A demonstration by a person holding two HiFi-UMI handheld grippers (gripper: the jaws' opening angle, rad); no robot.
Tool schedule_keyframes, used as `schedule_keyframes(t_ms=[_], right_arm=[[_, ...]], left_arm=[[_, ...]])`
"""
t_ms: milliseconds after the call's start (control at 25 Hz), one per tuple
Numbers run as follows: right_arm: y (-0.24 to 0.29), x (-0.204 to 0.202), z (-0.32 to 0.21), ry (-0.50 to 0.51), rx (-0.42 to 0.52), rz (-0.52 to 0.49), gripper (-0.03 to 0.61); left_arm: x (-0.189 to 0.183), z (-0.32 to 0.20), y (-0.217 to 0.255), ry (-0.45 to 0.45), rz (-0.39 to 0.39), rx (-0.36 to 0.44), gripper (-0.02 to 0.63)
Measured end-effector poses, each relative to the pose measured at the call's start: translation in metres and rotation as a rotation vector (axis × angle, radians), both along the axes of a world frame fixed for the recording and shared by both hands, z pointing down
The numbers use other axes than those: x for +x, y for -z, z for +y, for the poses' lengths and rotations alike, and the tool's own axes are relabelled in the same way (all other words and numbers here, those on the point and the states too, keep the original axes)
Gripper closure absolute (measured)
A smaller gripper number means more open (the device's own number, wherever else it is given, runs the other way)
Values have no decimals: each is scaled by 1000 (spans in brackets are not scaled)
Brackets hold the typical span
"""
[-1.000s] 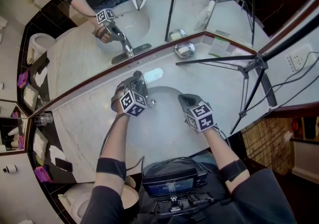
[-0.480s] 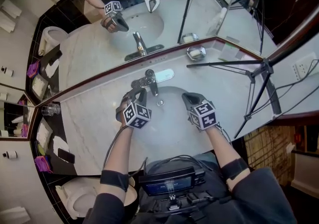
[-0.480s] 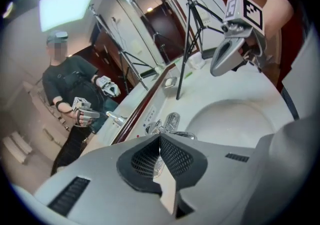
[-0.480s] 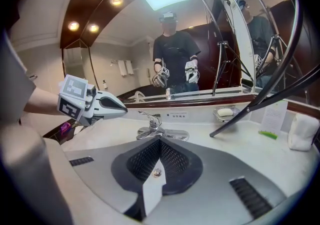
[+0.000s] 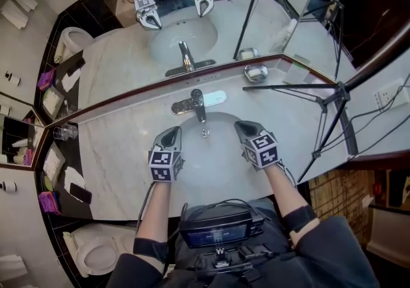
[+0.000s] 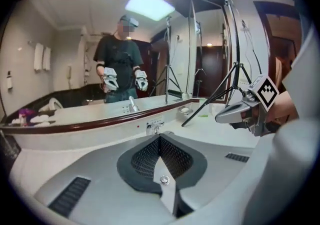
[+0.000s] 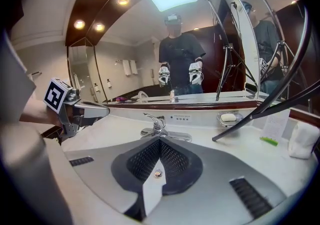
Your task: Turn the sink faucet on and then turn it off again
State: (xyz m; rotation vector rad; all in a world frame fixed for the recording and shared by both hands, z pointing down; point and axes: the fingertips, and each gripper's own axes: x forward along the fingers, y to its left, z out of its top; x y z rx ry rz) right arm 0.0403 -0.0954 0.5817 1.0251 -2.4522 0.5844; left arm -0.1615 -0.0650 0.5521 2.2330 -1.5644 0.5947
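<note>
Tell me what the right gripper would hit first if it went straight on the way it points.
Probably the faucet, dead ahead of the shut right gripper. It tilts downward, though, so the sink's back wall could come first.

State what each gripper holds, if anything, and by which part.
Nothing is held. The left gripper and right gripper are both shut and empty, clear of the faucet.

A bathroom: marble basin counter (image 5: 122, 146), mirror (image 5: 128, 63), toilet (image 5: 97, 256) (soap dish (image 5: 255, 73) too).
</note>
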Motion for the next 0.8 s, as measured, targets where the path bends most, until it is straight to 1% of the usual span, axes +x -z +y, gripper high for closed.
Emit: schedule_keyframes(t_ms=[80, 160, 480, 560, 640, 800], right_arm=[[0, 0, 3, 5, 1, -1, 560], [0, -1, 6, 12, 2, -2, 560], [-4, -3, 12, 17, 1, 9, 558], [-6, -4, 9, 23, 20, 36, 558], [-9, -7, 5, 44, 59, 89, 558], [-5, -29, -2, 140, 114, 184, 557]], left_arm=[[-7, 12, -5, 49, 60, -19, 611], [-13, 21, -7, 76, 90, -26, 612], [-28, 30, -7, 138, 100, -28, 611], [-28, 29, -8, 136, 89, -25, 612], [-25, 28, -9, 127, 78, -24, 611], [-19, 25, -14, 108, 66, -29, 612]])
